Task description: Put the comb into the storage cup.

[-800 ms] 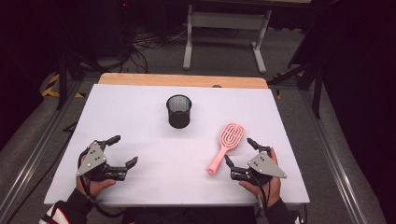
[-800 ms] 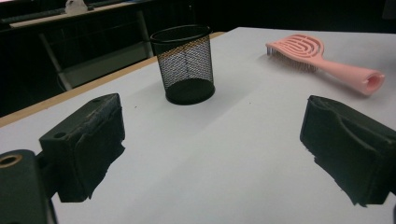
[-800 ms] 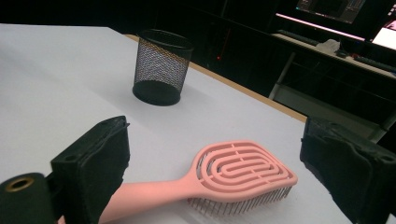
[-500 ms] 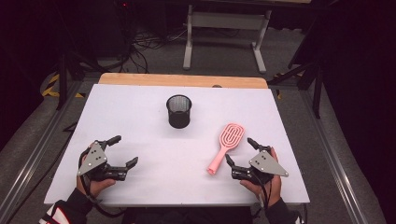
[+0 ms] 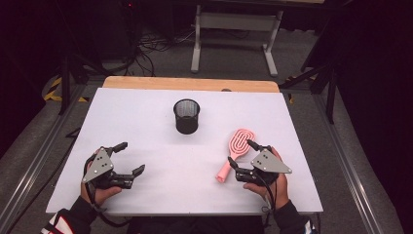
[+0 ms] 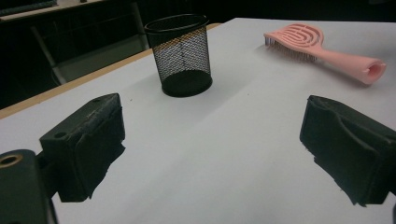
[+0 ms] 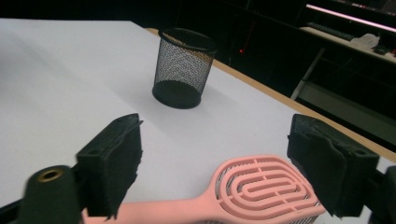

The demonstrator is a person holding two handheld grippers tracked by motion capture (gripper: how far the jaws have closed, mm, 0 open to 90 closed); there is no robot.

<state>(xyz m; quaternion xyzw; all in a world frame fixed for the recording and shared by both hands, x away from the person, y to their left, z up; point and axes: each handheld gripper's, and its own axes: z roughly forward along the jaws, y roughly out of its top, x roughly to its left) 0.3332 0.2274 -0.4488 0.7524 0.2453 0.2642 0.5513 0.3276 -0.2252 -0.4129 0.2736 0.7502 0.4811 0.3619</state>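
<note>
Matte white table (image 5: 160, 122) – right gripper (image 5: 242, 155) gapes around ribbed pink plastic brush (image 5: 235, 152), left gripper (image 5: 130, 157) agape

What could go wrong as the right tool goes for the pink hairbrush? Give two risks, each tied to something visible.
1. The right tool stands open over the pink hairbrush, which lies flat on the white table. A grip on the wide head rather than the narrow handle may slip or push the brush away.
2. The black mesh cup is light-looking and stands free nearby; a brush swung towards it could perhaps tip it over.
</note>
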